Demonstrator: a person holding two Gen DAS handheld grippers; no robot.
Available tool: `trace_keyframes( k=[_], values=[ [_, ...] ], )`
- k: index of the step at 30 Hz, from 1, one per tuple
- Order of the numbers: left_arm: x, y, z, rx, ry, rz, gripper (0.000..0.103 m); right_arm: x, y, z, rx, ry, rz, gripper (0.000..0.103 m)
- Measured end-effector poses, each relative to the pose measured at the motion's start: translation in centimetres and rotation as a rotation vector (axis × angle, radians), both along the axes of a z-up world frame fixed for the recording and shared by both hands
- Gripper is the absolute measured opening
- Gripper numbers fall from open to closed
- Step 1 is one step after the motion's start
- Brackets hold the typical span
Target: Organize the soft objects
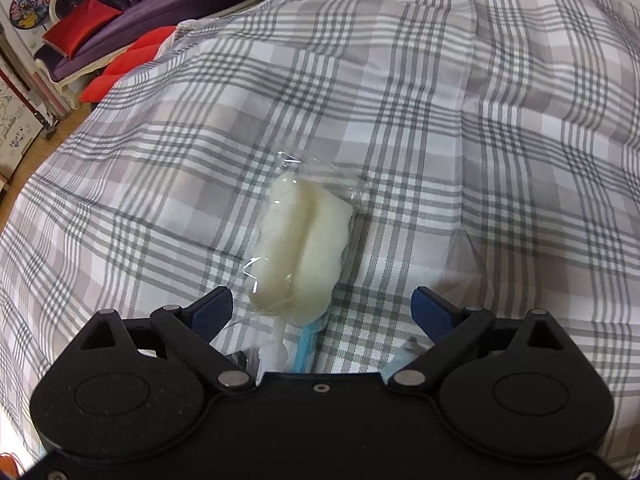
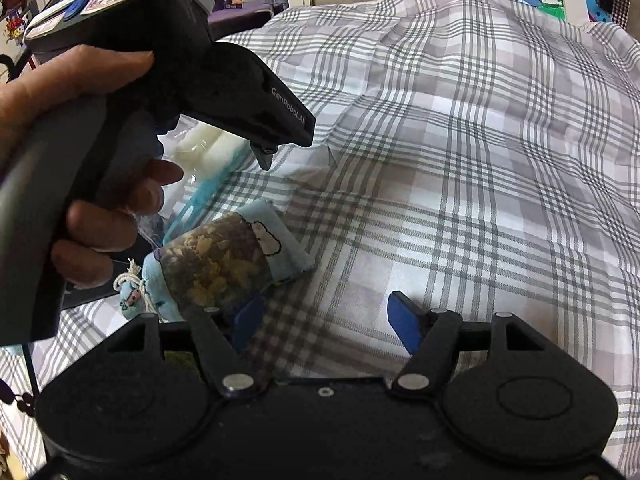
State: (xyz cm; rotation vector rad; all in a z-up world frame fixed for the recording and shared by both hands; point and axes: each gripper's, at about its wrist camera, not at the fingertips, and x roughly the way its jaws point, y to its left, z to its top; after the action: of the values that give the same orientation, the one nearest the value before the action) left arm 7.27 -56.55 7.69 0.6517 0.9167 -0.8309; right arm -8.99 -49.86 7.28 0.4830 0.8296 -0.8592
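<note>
My left tool point(image 1: 322, 306) is spread wide over the plaid bedspread point(image 1: 480, 160), gripping nothing. The white soft roll in clear wrap point(image 1: 302, 240) lies on the bed just ahead of it, its near end reaching in between the blue pads point(image 1: 214, 312) without either one pressing on it. My right tool point(image 2: 326, 322) is released too, with bare cloth between its pads. The blue drawstring pouch of dried bits point(image 2: 224, 260) rests on the bed just beside its left pad. A hand point(image 2: 80, 184) grips the left tool's handle, above the pouch.
</note>
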Motion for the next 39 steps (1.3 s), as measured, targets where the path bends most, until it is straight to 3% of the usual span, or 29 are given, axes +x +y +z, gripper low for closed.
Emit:
trace_keyframes(
  k=[13, 16, 18, 20, 27, 39],
  values=[
    [-0.4, -1.0, -1.8, 0.059, -0.002, -0.036, 0.088, 0.2, -0.2, -0.4, 0.029, 0.017, 0.003, 0.068],
    [-0.6, -0.9, -1.8, 0.052, 0.012, -0.049, 0.073, 0.1, -0.4, -0.5, 0.047, 0.003, -0.002, 0.068],
    [-0.7, -0.8, -1.6, 0.042, 0.041, -0.053, 0.051, 0.0, -0.5, -0.6, 0.059, -0.004, -0.006, 0.068],
    [-0.7, -0.8, -1.4, 0.032, 0.065, -0.038, 0.048, 0.0, -0.6, -0.6, 0.066, -0.008, -0.009, 0.068],
    [-1.2, -0.3, -0.2, 0.005, 0.050, -0.029, 0.045, -0.2, -1.0, -0.8, 0.081, -0.019, -0.013, 0.068],
    [-2.1, 3.3, 7.1, -0.107, 0.013, 0.002, 0.045, -0.3, -1.2, -1.0, 0.093, -0.022, -0.023, 0.068]
  ],
)
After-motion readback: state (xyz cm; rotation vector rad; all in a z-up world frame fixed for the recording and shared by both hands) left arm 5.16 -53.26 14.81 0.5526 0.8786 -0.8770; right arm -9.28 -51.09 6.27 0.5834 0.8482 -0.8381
